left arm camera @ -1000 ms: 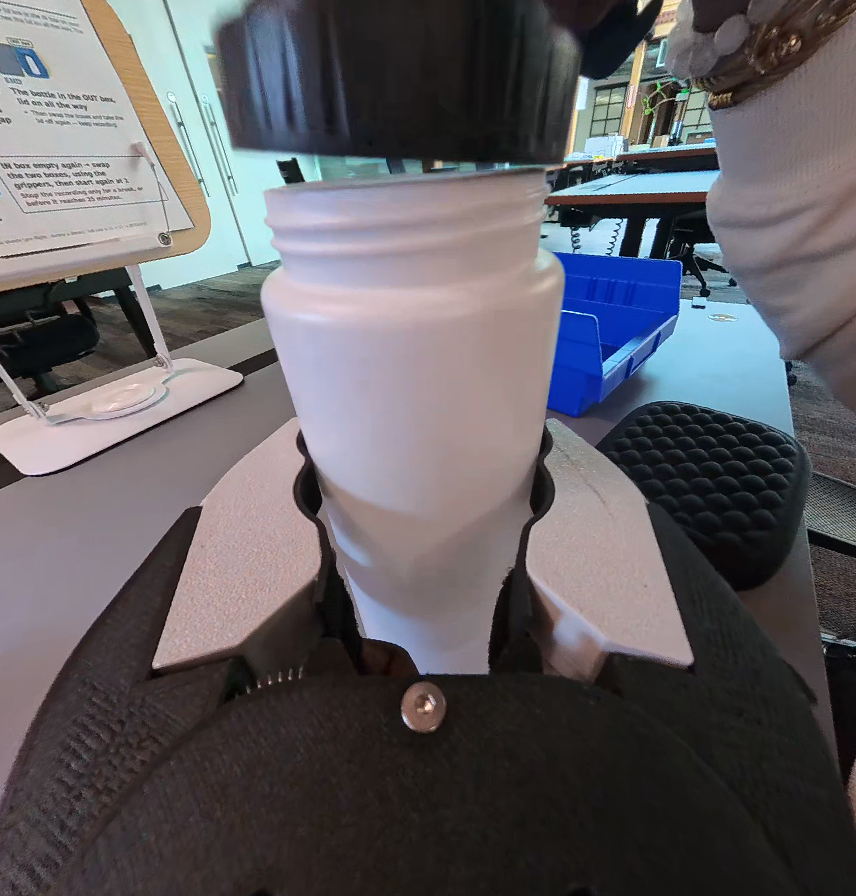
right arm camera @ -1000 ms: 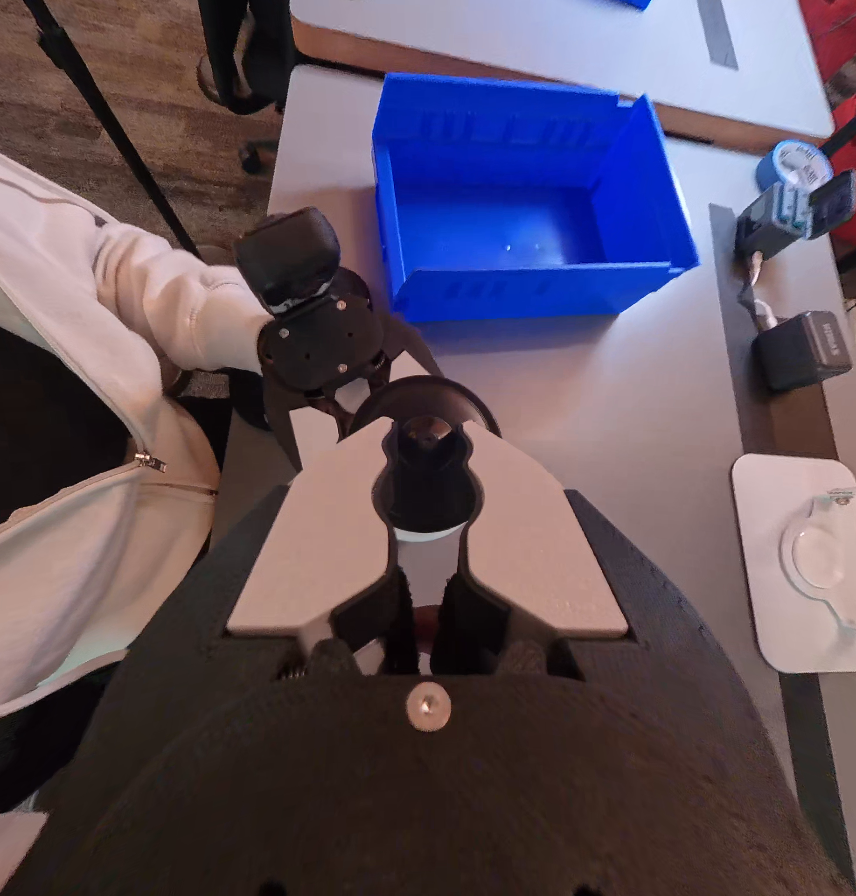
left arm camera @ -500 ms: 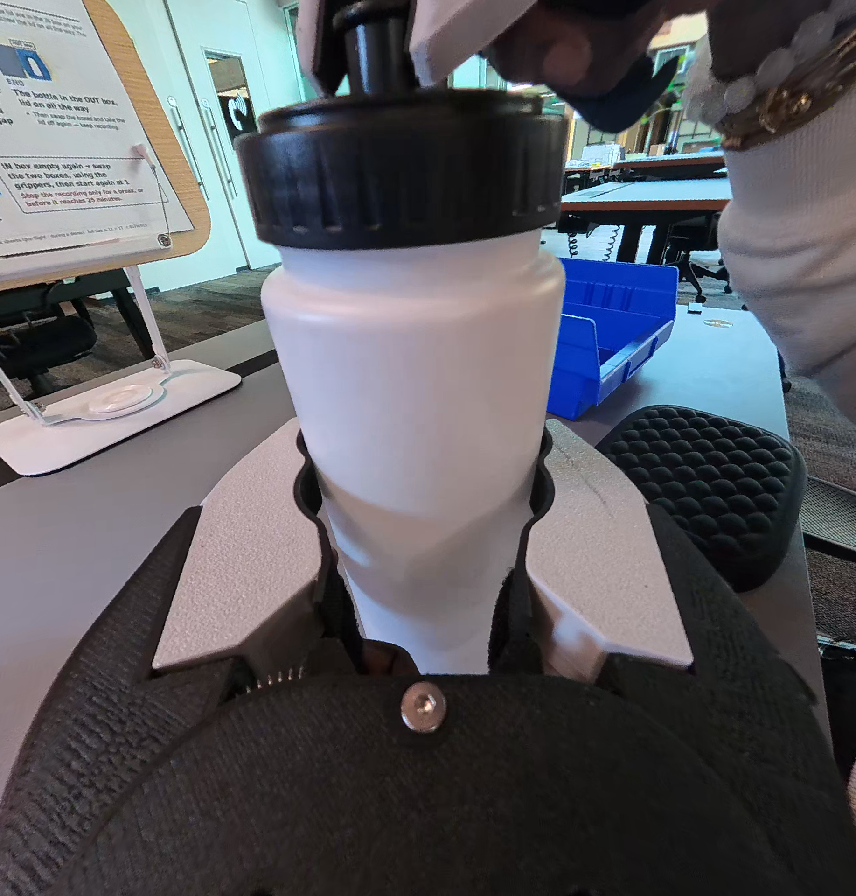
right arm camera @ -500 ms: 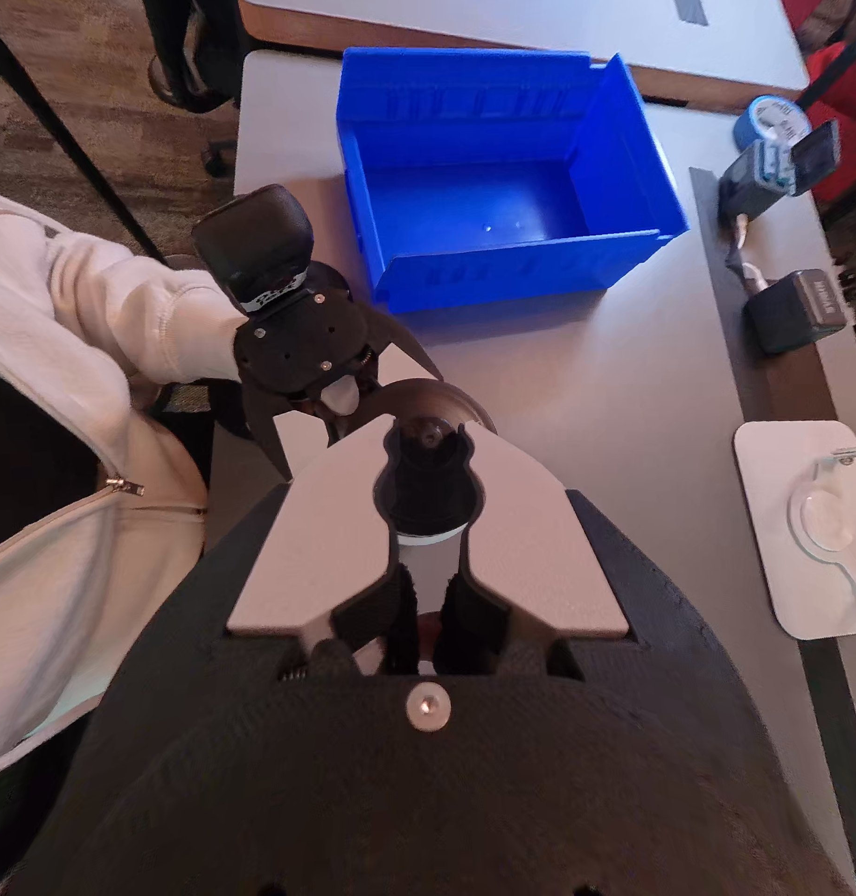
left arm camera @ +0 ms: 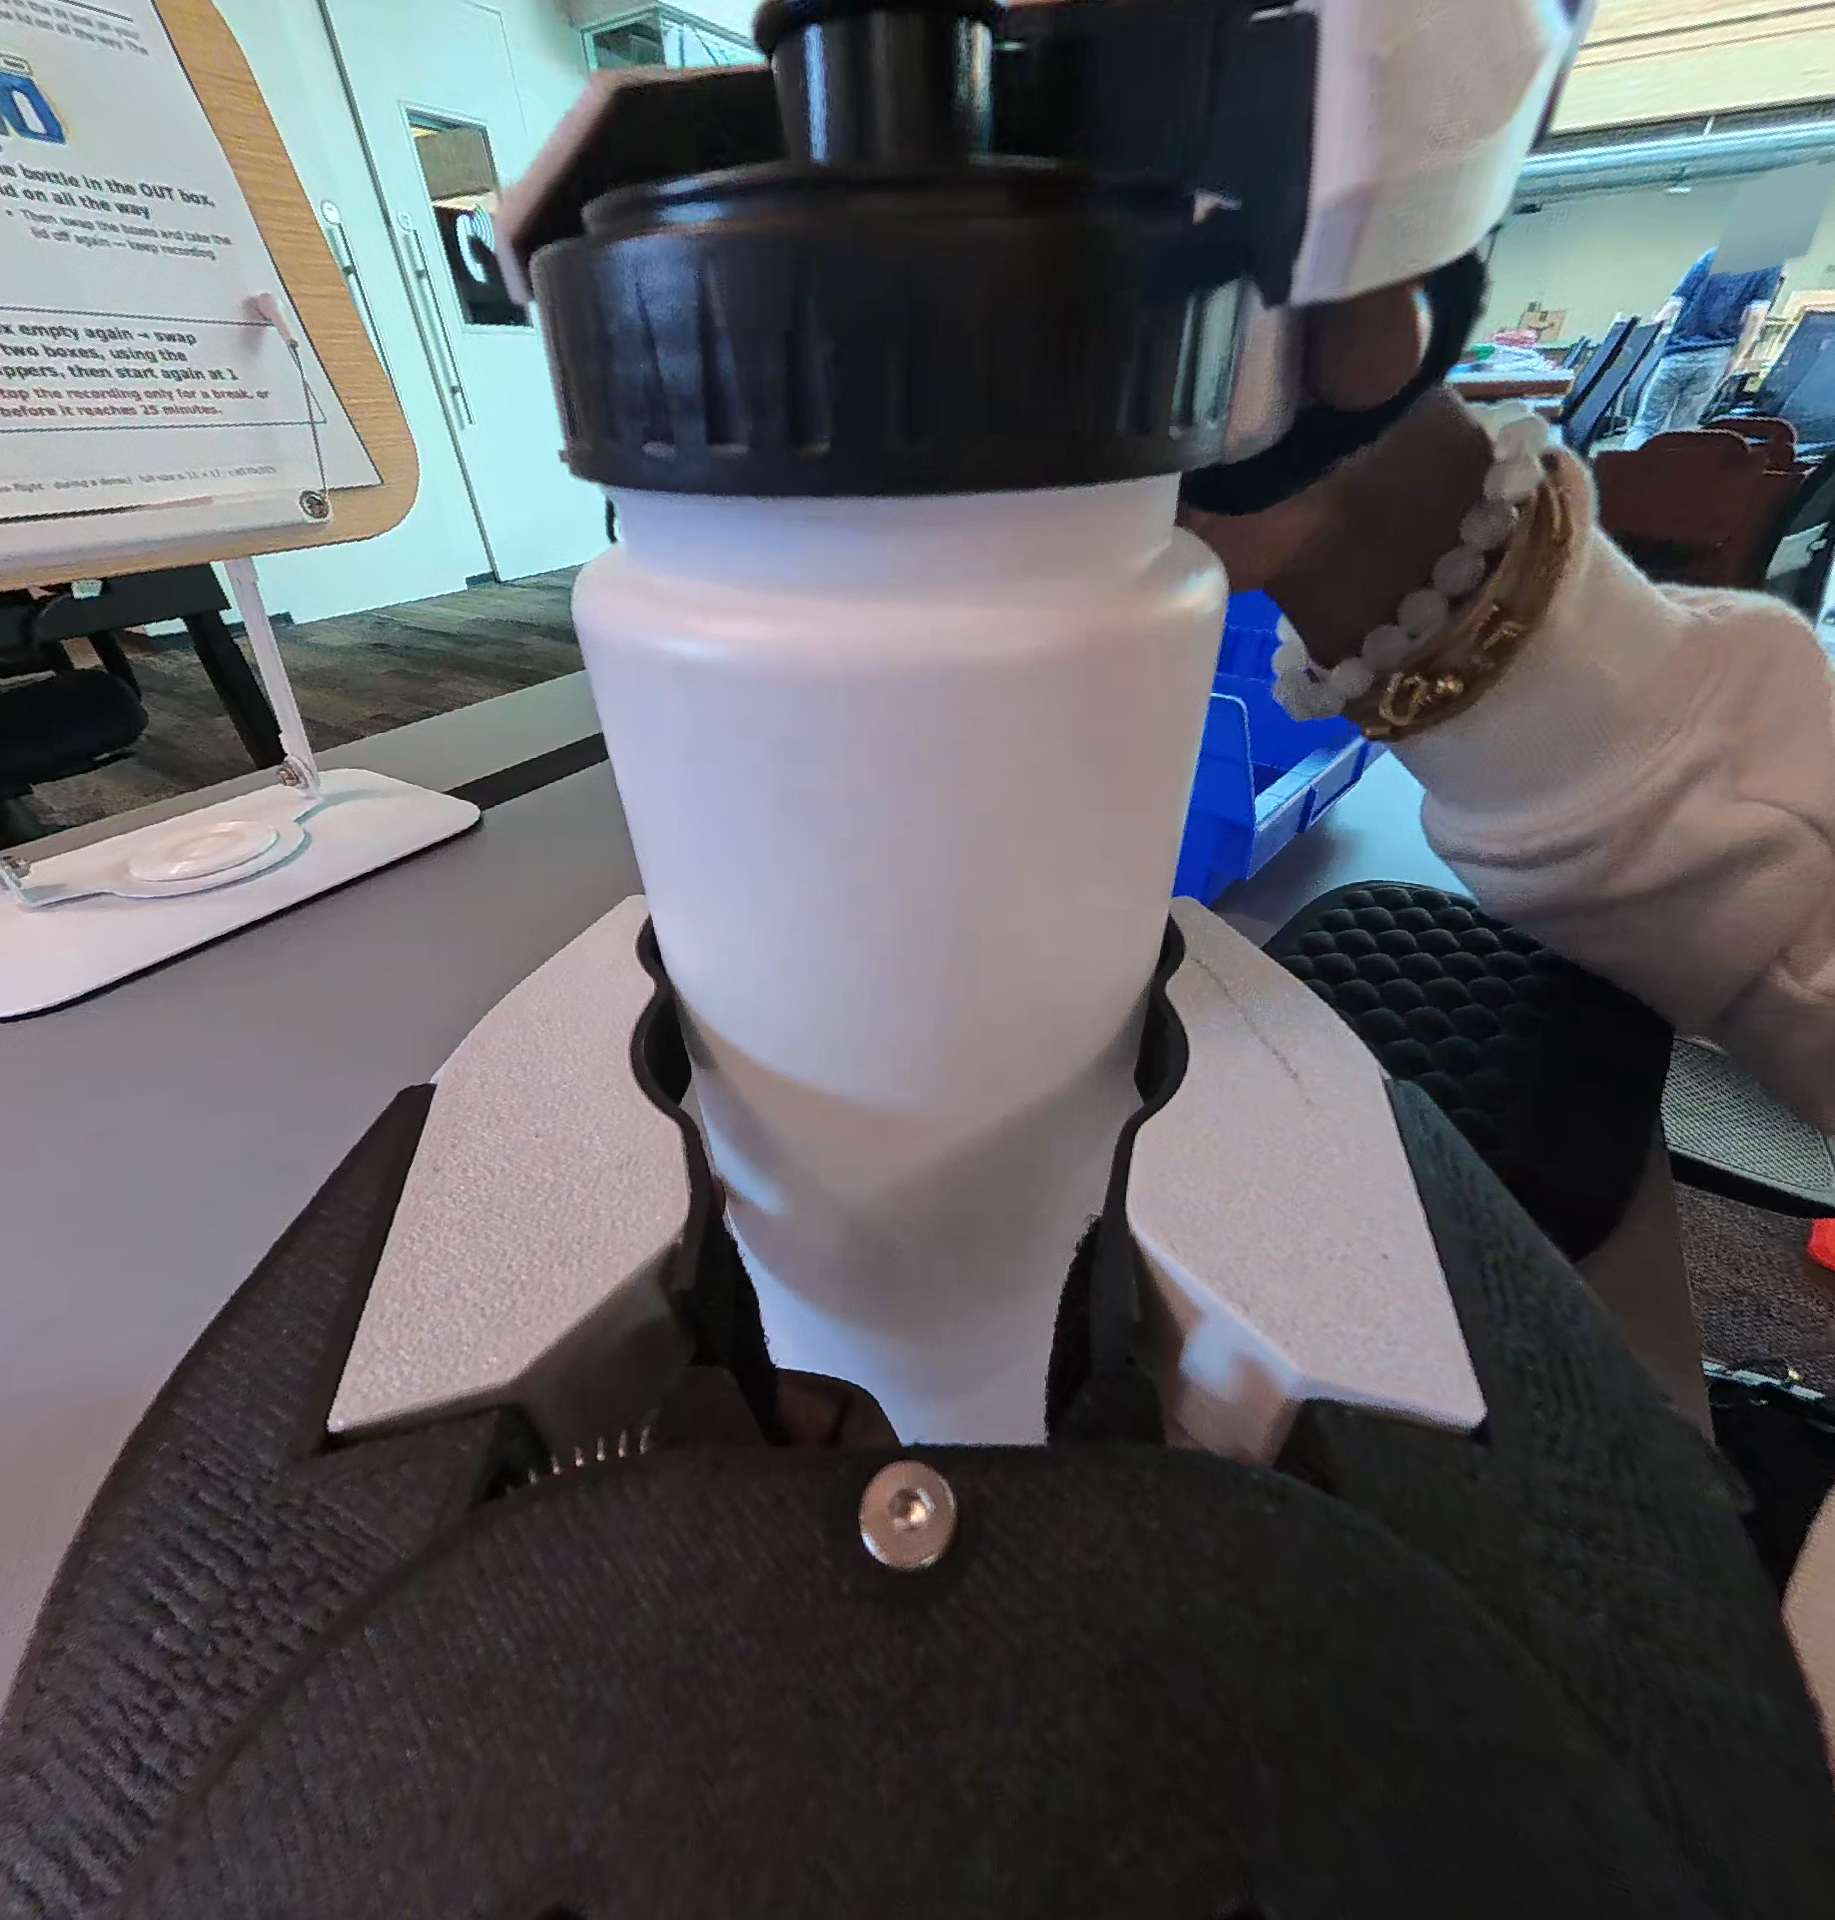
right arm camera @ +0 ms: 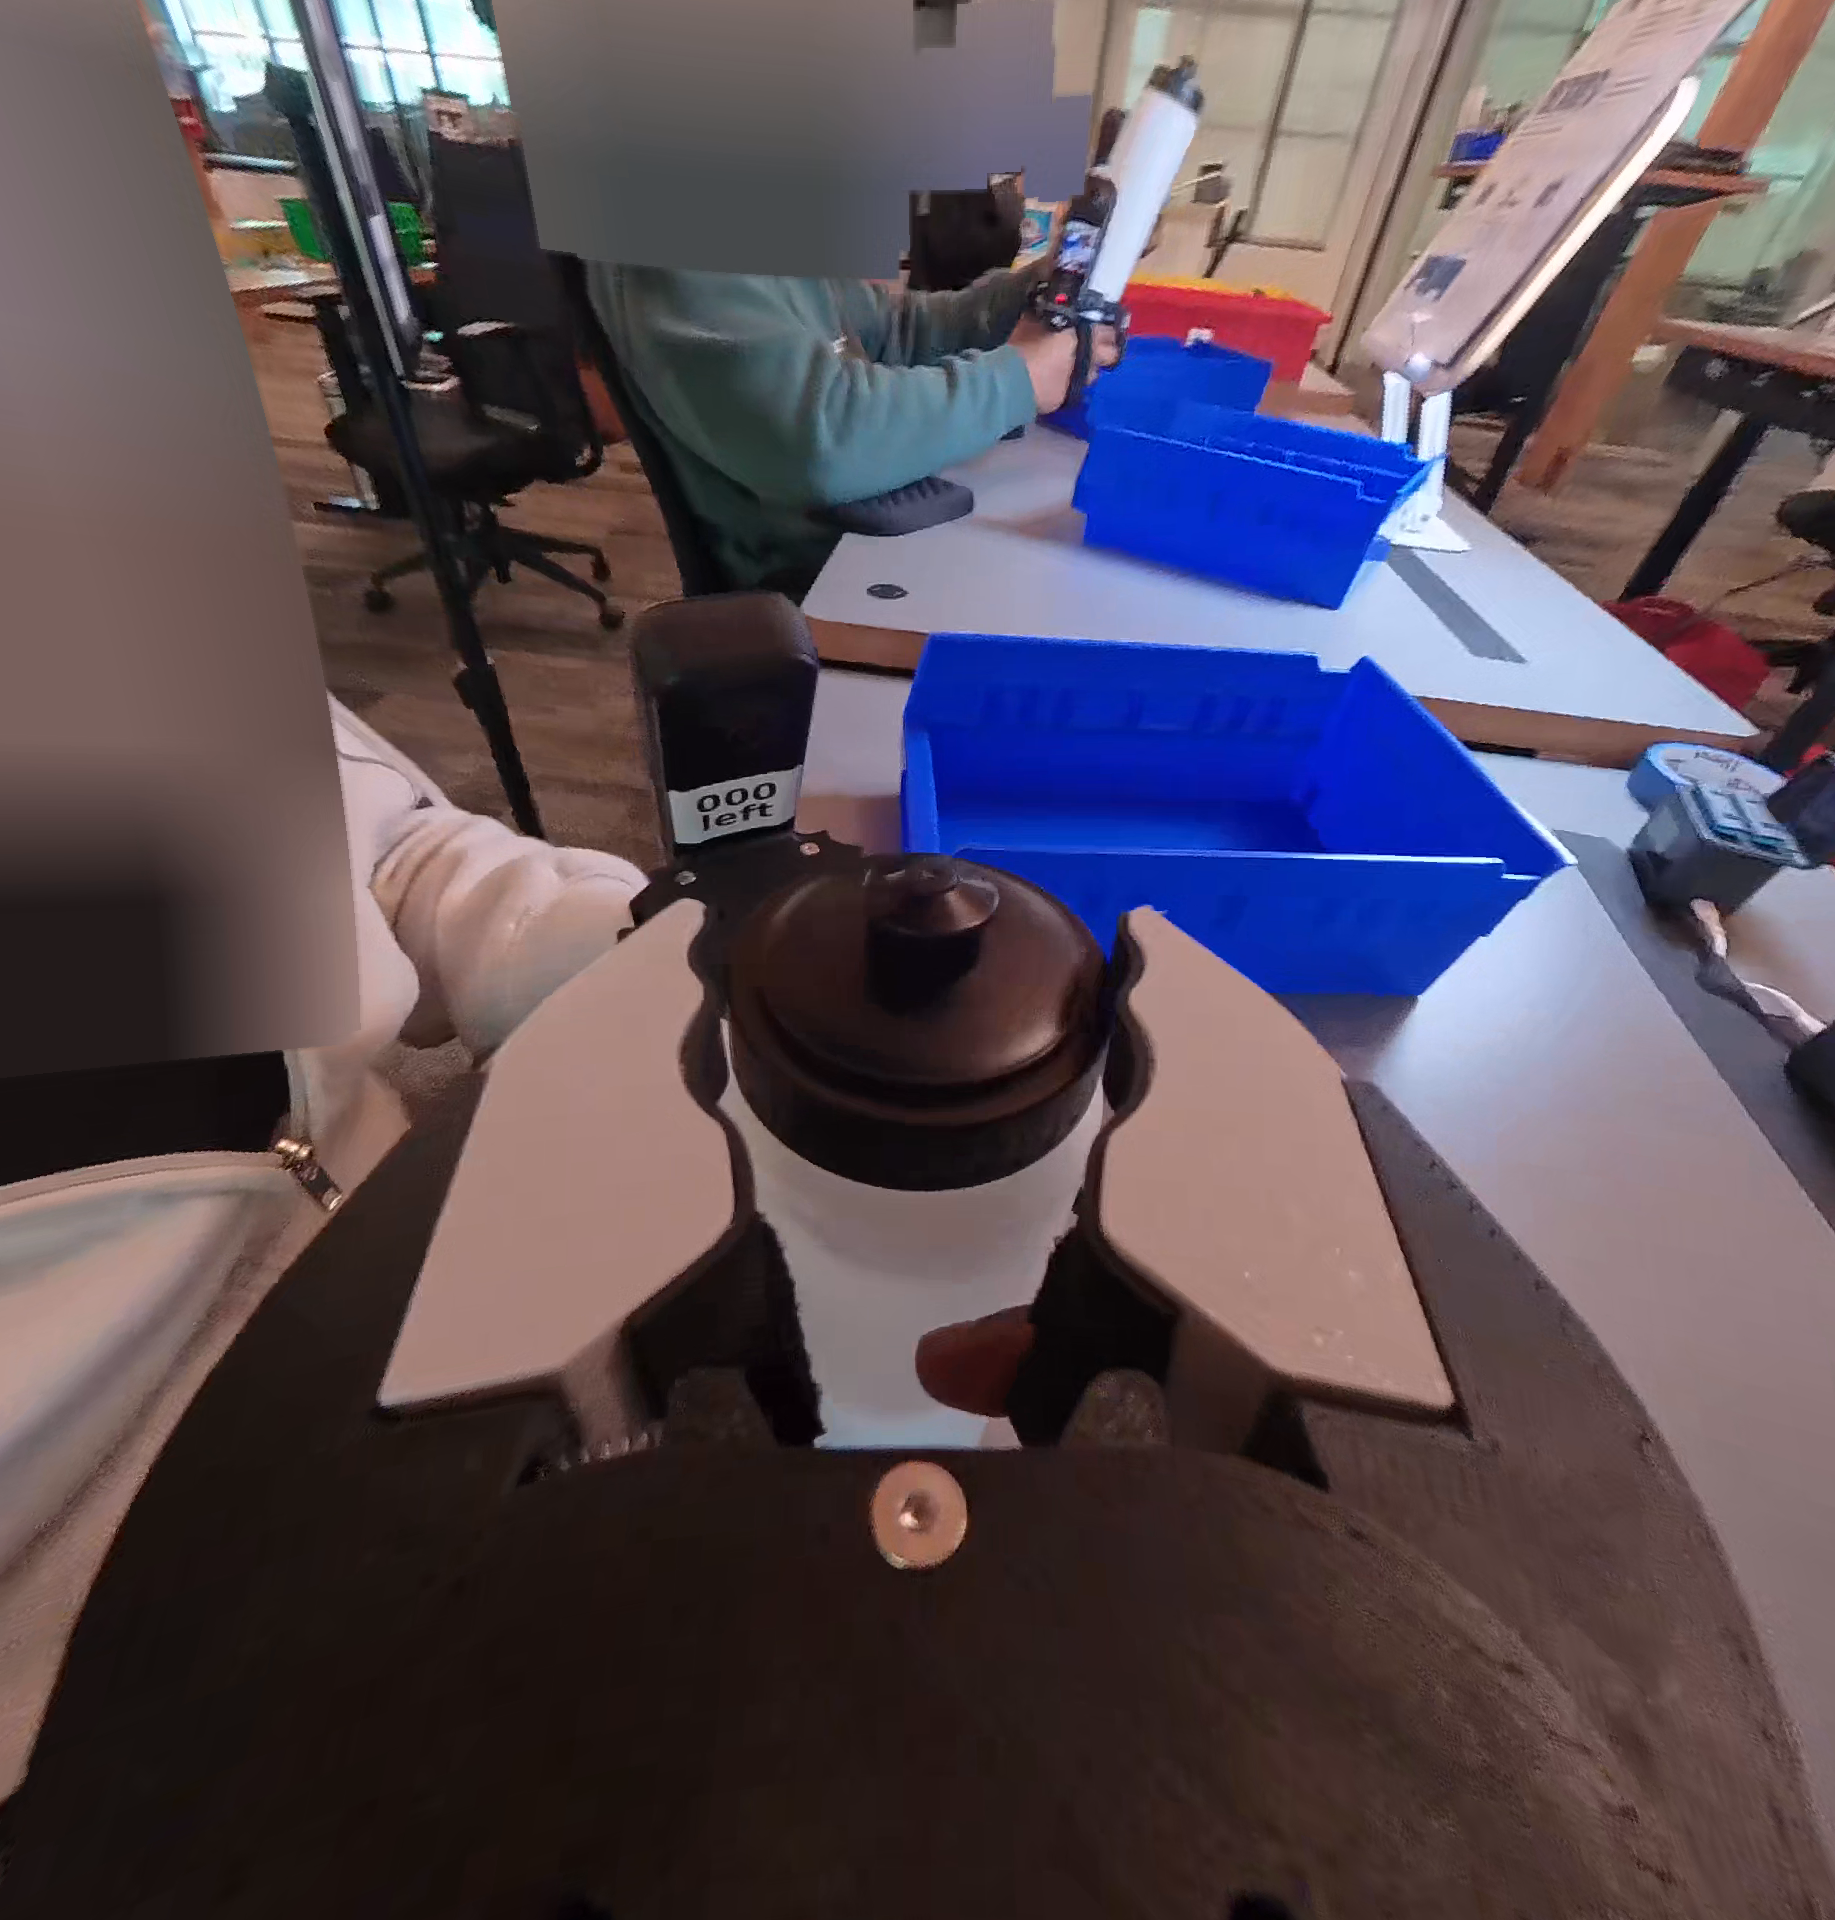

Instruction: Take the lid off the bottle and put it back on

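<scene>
My left gripper (left arm camera: 908, 935) is shut on the white bottle (left arm camera: 902, 790) and holds it upright above the grey table (left arm camera: 217, 1122). The black lid (left arm camera: 871, 353) with its spout sits on the bottle's neck. My right gripper (right arm camera: 913, 935) reaches over from the side, and its two pads press on the lid's (right arm camera: 913, 1039) ribbed rim, one on each side. It also shows in the left wrist view (left arm camera: 1391, 145) around the lid. The left gripper's body (right arm camera: 726, 717) shows behind the lid in the right wrist view.
An empty blue bin (right arm camera: 1204, 821) stands on the table beyond the bottle. A white stand (left arm camera: 196, 862) with an instruction sheet is at the left. A black wrist rest (left arm camera: 1453, 1029) lies at the right. Small devices (right arm camera: 1713, 831) lie at the far right. Another person works at the neighbouring table (right arm camera: 996, 582). Across from one pair of fingers to the other is roughly 9 cm.
The lid came down from just above the open neck onto the bottle. My right gripper let go of the spout, swung down to the side and closed on the lid's rim.
</scene>
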The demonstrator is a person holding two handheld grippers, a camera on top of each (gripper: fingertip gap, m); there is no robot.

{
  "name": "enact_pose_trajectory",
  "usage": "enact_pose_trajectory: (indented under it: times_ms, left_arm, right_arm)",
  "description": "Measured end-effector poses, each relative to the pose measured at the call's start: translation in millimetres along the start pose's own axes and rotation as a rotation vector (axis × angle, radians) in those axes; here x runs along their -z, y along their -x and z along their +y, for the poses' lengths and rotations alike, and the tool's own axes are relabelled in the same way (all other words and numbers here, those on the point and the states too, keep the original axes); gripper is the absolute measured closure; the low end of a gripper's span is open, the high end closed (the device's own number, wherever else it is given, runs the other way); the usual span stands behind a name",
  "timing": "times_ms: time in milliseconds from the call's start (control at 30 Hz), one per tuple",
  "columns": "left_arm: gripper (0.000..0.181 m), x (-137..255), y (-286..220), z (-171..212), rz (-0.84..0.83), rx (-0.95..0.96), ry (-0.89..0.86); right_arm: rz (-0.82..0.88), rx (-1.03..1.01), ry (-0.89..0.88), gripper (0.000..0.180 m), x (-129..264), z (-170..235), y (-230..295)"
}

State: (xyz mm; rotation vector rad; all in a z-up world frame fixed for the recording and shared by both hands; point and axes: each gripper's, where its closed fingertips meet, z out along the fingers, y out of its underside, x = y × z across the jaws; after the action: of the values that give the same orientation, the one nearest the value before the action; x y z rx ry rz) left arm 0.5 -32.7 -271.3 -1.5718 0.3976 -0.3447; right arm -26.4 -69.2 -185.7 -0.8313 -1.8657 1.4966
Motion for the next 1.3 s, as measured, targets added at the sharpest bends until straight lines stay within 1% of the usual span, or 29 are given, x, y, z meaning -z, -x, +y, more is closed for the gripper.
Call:
enact_pose_trajectory:
  times_ms: [100,200,267,300,367,433,467,500,567,633,700,733,800,833,900,967,1100,1200,1267,1300]
  left_arm:
    - [0.095,-0.1,0.1,0.0,-0.009,-0.001,0.0]
    - [0.095,-1.1,-0.2,0.2,-0.016,-0.006,0.005]
    - [0.095,-2.0,-0.9,0.2,-0.021,-0.013,0.01]
    - [0.095,-1.9,-0.7,0.2,-0.023,-0.011,0.008]
    - [0.095,-0.2,1.0,0.1,-0.028,0.0,0.004]
    - [0.095,1.5,4.0,-0.2,-0.04,0.007,-0.001]
    - [0.095,1.8,4.5,-0.2,-0.041,0.007,-0.002]
    - [0.095,1.7,4.2,-0.1,-0.039,0.007,-0.001]
    - [0.095,0.4,3.7,0.1,-0.037,0.002,0.003]
    - [0.095,-0.4,3.3,0.2,-0.035,0.0,0.006]
    - [0.095,0.1,2.7,0.0,-0.029,0.001,0.001]
    - [0.095,0.4,2.3,-0.1,-0.025,0.002,0.0]
    - [0.095,0.6,1.1,-0.2,-0.014,0.001,-0.003]
    - [0.095,0.4,0.1,-0.3,-0.007,0.0,-0.004]
    - [0.095,0.4,-0.6,-0.2,-0.003,0.0,-0.006]
    - [0.095,0.5,-0.1,-0.2,-0.011,-0.001,-0.005]
    - [0.095,0.0,0.0,0.0,-0.019,-0.004,0.002]
    - [0.095,1.9,2.6,-0.2,-0.036,0.004,-0.002]
    - [0.095,3.4,4.9,-0.4,-0.045,0.012,-0.005]
    - [0.095,3.7,5.7,-0.5,-0.045,0.014,-0.006]
  right_arm:
    - [0.146,0.012,-0.021,0.112,0.6,-1.0,-1.1]
    - [0.379,-0.03,-0.024,0.112,3.3,-0.3,-5.3]
    - [0.525,-0.011,0.008,0.112,7.8,2.9,-5.7]
    - [0.574,0.01,0.035,0.109,9.7,4.9,-4.1]
    - [0.605,0.007,0.062,0.099,10.9,6.3,4.4]
    - [0.606,-0.025,0.049,0.101,15.0,3.7,14.0]
    - [0.583,-0.04,0.033,0.11,16.5,1.6,21.3]
    - [0.552,-0.06,0.018,0.113,17.5,0.1,28.9]
    - [0.451,-0.059,-0.002,0.133,19.4,-4.0,45.3]
    - [0.49,-0.038,-0.05,0.127,30.5,-11.7,36.0]
    - [0.492,0.012,-0.079,0.106,33.5,-14.6,23.0]
    - [0.448,0.009,-0.065,0.095,28.3,-10.0,18.4]
    - [0.297,-0.036,0.0,0.073,11.0,6.6,15.5]
    - [0.239,-0.053,0.015,0.069,3.9,12.2,13.3]
    - [0.181,-0.054,0.004,0.073,-5.3,16.5,7.0]
    - [0.174,-0.061,-0.027,0.082,-8.0,14.7,5.1]
    - [0.278,-0.056,-0.025,0.074,-2.1,17.3,10.0]
    - [0.341,-0.04,-0.036,0.074,8.7,18.3,22.9]
    - [0.355,-0.034,-0.037,0.081,15.8,18.9,34.0]
    - [0.337,-0.023,-0.035,0.091,18.5,19.1,42.2]
